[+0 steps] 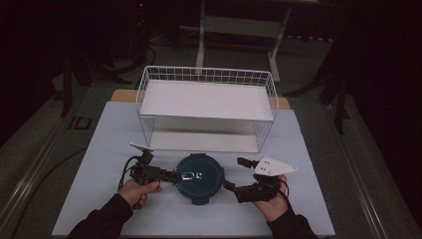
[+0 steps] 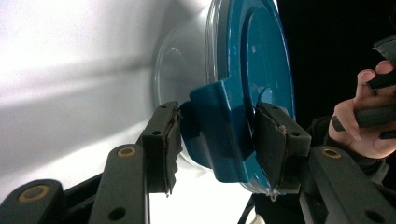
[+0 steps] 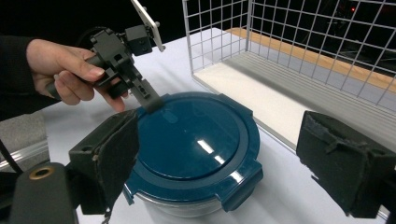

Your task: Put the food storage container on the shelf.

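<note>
Round container (image 1: 200,178) upright, lid up, side latch (image 2: 219,126) between left claw (image 2: 215,140) pads

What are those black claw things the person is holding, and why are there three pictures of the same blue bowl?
Those are grabbers: a person squeezes one in each hand, and two black jaws pinch things. Each grabber carries a small camera, and a third camera looks down from above, so you get three pictures.

From above you see a white table, a white wire basket at the back, and a round glass bowl with a blue lid in front.

The left grabber has its jaws around a clip on the lid's edge, seen very close in its own picture. The right grabber is open, its jaws spread wide around the bowl without touching it.
</note>
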A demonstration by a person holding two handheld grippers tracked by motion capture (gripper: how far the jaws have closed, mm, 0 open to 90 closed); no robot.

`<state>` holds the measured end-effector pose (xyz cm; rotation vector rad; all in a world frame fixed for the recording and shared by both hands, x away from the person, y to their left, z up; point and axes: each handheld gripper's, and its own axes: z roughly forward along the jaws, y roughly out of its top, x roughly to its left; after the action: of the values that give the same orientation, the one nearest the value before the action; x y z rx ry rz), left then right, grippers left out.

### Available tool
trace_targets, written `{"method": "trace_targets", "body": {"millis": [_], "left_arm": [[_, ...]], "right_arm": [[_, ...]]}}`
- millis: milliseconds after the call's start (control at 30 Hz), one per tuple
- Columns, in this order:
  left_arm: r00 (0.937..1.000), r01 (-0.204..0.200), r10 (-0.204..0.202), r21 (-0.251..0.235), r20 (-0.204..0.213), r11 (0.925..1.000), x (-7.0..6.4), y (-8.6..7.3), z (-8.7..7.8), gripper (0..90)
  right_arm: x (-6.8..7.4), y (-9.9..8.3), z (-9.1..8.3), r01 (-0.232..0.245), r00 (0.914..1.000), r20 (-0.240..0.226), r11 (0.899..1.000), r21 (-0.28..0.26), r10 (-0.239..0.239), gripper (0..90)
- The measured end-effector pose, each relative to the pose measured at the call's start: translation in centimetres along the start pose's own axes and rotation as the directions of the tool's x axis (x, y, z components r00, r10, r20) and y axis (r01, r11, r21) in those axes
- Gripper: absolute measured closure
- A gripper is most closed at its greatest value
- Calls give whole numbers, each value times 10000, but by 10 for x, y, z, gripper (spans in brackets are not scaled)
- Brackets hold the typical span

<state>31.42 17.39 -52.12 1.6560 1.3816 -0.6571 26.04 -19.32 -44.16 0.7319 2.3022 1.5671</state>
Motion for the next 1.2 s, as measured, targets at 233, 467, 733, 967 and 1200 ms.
{"method": "trace_targets", "body": {"millis": [233, 467, 733, 967, 1200], "left_arm": [[9997, -209, 212, -232, 125, 9995, 1, -3, -1, 531], [9963, -854, 853, -202, -27, 9961, -9, -6, -3, 554], [9865, -1631, 1628, -126, -187, 9865, -15, -10, -6, 560], [9782, -2065, 2060, -158, -263, 9783, -19, -14, -7, 567], [9682, -2493, 2486, -212, -279, 9682, -22, -18, -8, 572]], "right_arm": [[-2, -3, 3, -260, 9997, 19, 9994, 211, 260, 140], [-12, -10, 11, -1274, 9917, -72, 9879, 882, 1286, 169], [-30, -25, 21, -3310, 9382, -435, 9272, 1755, 3432, 253], [-38, -38, 29, -4463, 8745, -898, 8631, 2363, 4767, 379], [-41, -44, 32, -4986, 8352, -1081, 8254, 2649, 5392, 462]]}}
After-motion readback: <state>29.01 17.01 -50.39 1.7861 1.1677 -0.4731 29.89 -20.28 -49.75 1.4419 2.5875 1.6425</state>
